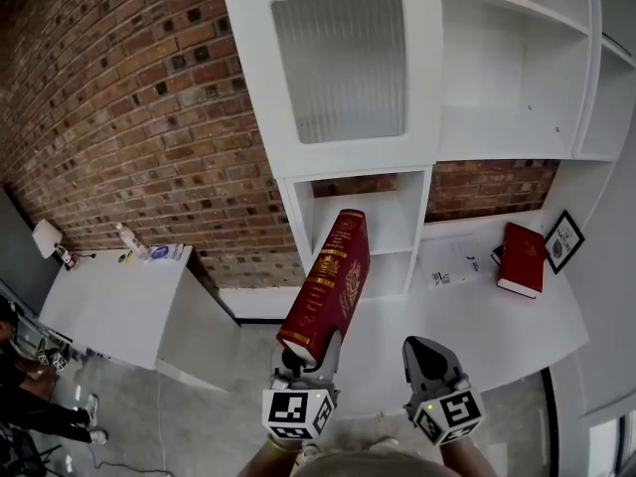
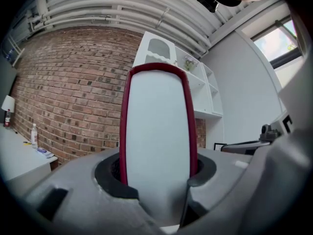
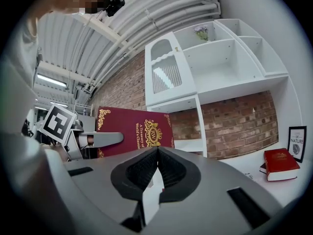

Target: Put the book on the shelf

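A thick dark red book with gold print on its spine stands tilted in the air, top end toward the white shelf unit. My left gripper is shut on its lower end. In the left gripper view the book's pale page edge fills the space between the jaws. My right gripper hangs just right of it, shut and empty. The right gripper view shows its tips touching and the book's cover to the left. An open cubby lies beyond the book's top.
A second red book lies on the white desk at the right, beside a small framed picture and a sheet of paper. A low white table with bottles stands at the left, against the brick wall.
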A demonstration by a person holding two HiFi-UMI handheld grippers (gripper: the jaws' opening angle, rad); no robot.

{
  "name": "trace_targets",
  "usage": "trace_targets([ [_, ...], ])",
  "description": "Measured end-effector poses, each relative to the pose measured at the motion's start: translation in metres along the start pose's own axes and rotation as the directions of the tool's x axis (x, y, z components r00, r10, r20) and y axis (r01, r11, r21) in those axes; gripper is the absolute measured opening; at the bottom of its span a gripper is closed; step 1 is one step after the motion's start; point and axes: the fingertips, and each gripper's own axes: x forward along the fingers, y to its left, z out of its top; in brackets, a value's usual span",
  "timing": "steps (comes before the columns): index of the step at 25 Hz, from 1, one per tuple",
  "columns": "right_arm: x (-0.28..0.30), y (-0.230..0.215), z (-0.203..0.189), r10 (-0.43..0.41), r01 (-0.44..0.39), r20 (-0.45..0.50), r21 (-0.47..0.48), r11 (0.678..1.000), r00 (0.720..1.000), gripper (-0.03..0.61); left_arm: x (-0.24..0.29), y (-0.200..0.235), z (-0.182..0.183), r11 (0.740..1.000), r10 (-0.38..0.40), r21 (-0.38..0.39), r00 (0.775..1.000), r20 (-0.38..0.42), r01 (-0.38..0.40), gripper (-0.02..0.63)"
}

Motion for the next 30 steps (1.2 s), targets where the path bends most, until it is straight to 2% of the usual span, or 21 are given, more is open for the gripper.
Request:
trace_targets([
  [19,0.003,-0.014,-0.001,0.167,-0.167,0.007,-0.024,0.986,0.986,0.008,0.002,-0.011,0.006,0.989,0.149,0.014,0.988,0.025,-0.150,0.231],
  [30,-0.001,-0.022,-0.003,0.198,-0.196,0.054,-0.032,0.980,0.979,0.008,0.006,-0.015,0.011,0.982,0.186,0.031,0.982,0.043,-0.188,0.230],
])
